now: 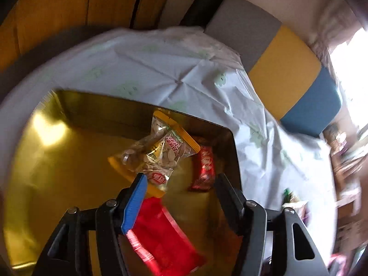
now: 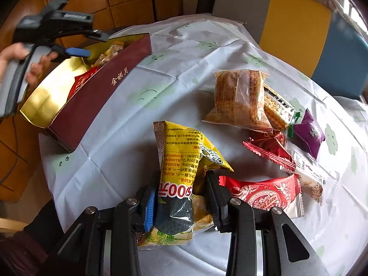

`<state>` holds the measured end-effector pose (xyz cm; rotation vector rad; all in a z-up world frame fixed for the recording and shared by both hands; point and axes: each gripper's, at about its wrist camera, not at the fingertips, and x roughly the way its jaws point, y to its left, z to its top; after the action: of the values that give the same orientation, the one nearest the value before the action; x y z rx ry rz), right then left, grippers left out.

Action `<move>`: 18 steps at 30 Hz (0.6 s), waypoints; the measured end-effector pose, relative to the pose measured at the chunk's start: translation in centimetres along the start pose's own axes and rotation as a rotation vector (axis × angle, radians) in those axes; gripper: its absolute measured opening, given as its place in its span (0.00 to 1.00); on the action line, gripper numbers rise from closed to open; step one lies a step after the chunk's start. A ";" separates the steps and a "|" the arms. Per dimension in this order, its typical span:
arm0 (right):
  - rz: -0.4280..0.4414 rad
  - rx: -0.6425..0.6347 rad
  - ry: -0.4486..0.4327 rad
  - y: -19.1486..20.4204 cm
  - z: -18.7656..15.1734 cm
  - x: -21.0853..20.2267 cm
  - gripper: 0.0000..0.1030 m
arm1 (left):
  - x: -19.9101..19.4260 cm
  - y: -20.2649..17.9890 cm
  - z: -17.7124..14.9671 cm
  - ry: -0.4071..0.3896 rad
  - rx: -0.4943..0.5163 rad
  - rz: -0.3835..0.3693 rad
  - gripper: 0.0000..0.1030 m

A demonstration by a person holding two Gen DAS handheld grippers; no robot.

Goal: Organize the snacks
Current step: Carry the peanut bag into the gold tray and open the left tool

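Note:
My left gripper (image 1: 180, 180) is open and empty, hovering over the gold-lined box (image 1: 57, 161). In the box lie a clear yellow-edged nut packet (image 1: 158, 151), a red bar (image 1: 205, 170) and a red packet (image 1: 163, 237). In the right wrist view the box (image 2: 96, 92) is dark red outside and stands at the table's left, with the left gripper (image 2: 89, 43) above it. My right gripper (image 2: 181, 184) is shut on a yellow snack bag (image 2: 181, 158) held above the tablecloth.
Loose snacks lie on the white tablecloth (image 2: 138, 138) at the right: a clear bag of brown cakes (image 2: 239, 96), a cracker pack (image 2: 276, 110), a purple packet (image 2: 309, 133), red packets (image 2: 269, 149) and a red-and-white packet (image 2: 264, 195). A grey, yellow and blue chair (image 2: 296, 25) stands behind the table.

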<state>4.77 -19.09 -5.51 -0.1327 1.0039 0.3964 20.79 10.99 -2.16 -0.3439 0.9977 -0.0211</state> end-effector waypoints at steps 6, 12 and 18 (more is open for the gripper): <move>-0.024 -0.002 -0.021 0.3 -0.3 0.0 0.38 | -6.4 -1.5 -4.1 -0.179 0.135 0.165 0.60; -0.048 0.011 -0.043 0.4 -0.5 -0.1 0.39 | -11.1 -1.2 -7.9 -0.323 0.173 0.292 0.60; -0.081 0.012 -0.078 0.8 -1.0 -0.1 0.41 | -13.5 0.0 -10.5 -0.358 0.142 0.353 0.60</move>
<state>3.61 -18.63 -5.84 -0.1454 0.9207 0.3195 4.76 10.46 3.72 -0.0342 0.6852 0.2796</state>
